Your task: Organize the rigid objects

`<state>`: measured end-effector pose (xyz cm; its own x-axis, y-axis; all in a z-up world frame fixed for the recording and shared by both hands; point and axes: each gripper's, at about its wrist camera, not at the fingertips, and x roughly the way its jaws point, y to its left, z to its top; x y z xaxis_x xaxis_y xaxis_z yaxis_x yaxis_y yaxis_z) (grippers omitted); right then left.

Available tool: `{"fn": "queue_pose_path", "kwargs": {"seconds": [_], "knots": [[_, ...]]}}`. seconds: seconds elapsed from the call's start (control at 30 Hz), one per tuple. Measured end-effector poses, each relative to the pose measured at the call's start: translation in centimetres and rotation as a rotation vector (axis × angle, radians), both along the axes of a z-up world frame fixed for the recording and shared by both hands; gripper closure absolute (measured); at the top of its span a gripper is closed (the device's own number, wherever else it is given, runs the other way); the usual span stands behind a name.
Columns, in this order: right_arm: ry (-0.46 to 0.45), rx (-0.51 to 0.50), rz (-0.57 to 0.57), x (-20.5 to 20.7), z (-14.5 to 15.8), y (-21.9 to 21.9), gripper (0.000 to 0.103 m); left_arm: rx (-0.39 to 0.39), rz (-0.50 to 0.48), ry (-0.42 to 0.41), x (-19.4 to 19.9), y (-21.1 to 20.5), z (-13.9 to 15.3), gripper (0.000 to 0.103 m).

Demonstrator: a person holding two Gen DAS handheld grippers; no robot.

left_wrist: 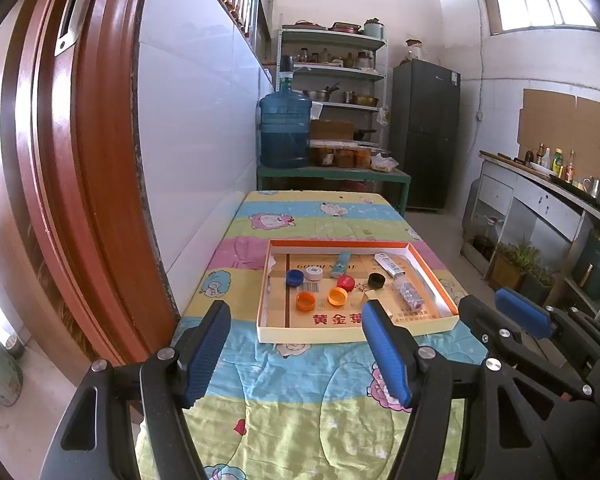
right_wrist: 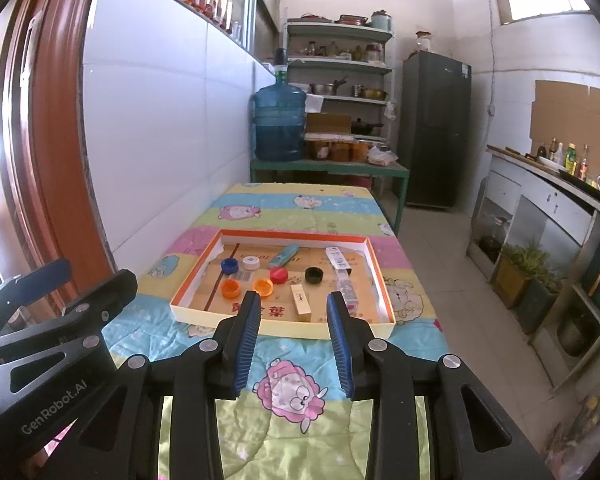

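Both grippers hang above the near end of the quilted table (right_wrist: 300, 216), nothing between their pads: left gripper (left_wrist: 296, 356) spread wide, right gripper (right_wrist: 294, 336) spread somewhat less. Ahead of both lies a shallow cardboard tray (right_wrist: 380, 276) with an orange inner rim, and every loose item in sight sits inside it. Ahead-left of the right gripper: blue cap (right_wrist: 230, 266), white cap (right_wrist: 251, 262), red cap (right_wrist: 278, 275), two orange caps (right_wrist: 231, 287), (right_wrist: 263, 286), open side up and grouped loosely, apart from one another. Black cap (right_wrist: 314, 275) sits alone toward the tray's middle. A teal stick-shaped item (right_wrist: 286, 255) lies aslant at the far side; a small tan box (right_wrist: 301, 301) lies just beyond the right gripper's pads; a white packet (right_wrist: 337, 260) and a clear blister strip (right_wrist: 347, 290) run along the right wall. Judgement: with everything inside the tray and nothing on the cloth, this fits either a finished gathering-in or a tray whose contents are yet to be sorted or taken out; the pictures do not settle which. Items look hard, small, light.
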<state>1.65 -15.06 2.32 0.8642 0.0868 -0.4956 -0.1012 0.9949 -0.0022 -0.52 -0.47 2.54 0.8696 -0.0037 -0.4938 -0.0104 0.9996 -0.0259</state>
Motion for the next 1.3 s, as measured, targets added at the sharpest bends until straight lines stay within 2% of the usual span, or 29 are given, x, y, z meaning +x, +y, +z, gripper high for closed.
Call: {"fn": "queue_pose_path", "kwargs": {"seconds": [1.3], "knots": [[0.008,0.005,-0.001,0.23,-0.21,-0.14,0.068,0.016,-0.013,0.019,0.37,-0.07,-0.85,0.035]]}}
